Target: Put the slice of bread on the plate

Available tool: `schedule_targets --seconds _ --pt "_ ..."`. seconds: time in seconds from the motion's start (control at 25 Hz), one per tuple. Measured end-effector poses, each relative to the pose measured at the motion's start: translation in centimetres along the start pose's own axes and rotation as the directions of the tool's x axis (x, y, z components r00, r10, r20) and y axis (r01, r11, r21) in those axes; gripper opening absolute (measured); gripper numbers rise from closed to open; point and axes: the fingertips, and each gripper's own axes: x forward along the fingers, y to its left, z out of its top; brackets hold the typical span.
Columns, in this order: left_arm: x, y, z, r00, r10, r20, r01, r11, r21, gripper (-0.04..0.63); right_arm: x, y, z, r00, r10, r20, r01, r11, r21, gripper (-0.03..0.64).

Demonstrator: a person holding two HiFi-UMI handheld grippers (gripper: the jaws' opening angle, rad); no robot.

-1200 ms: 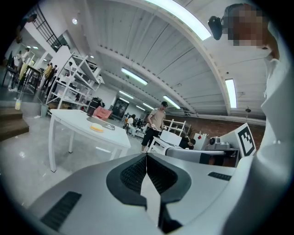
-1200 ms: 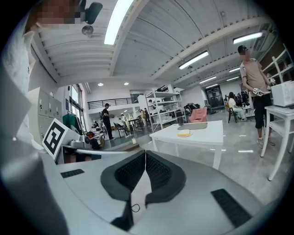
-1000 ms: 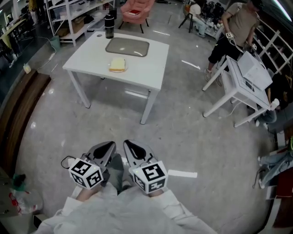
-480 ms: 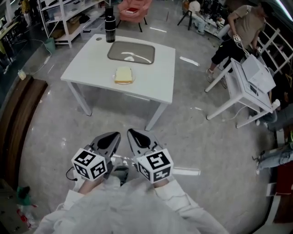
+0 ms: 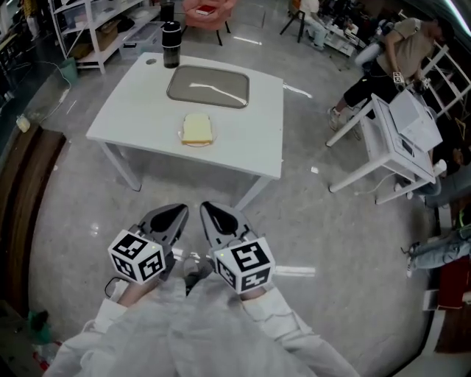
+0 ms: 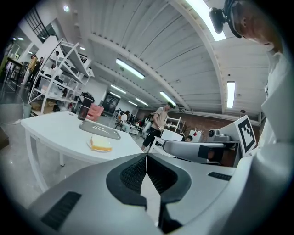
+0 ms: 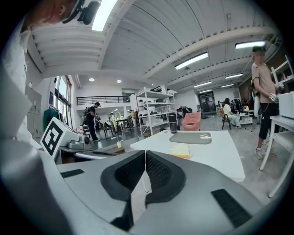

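A pale yellow slice of bread [image 5: 196,129] lies on a small white plate [image 5: 181,135] near the middle of the white table [image 5: 132,110]. The bread [image 6: 101,143] also shows in the left gripper view and, as a flat square [image 7: 181,151], in the right gripper view. Both grippers hang side by side over the floor, well short of the table. My left gripper [image 5: 174,216] is shut with nothing in it. My right gripper [image 5: 210,216] is shut and empty too.
A grey tray [image 5: 208,86] with a utensil on it lies behind the bread, and a dark tumbler [image 5: 171,34] stands at the table's far left corner. A person [image 5: 390,55] bends over a second white table [image 5: 401,140] at the right. Shelving [image 5: 96,22] lines the back left.
The table has drawn closer and lower in the head view as I walk toward it. Both grippers keep their shut, side-by-side pose.
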Motion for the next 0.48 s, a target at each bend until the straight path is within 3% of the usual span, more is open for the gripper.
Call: schedule_targets --seconds 0.48 --pt "3.9 4.1 0.3 0.998 0.009 -0.066 -0.009 1.000 -0.001 0.009 4.6 -3.6 -0.6 0.999 -0.008 -0.045 0.010 0.999 0.040 0.015"
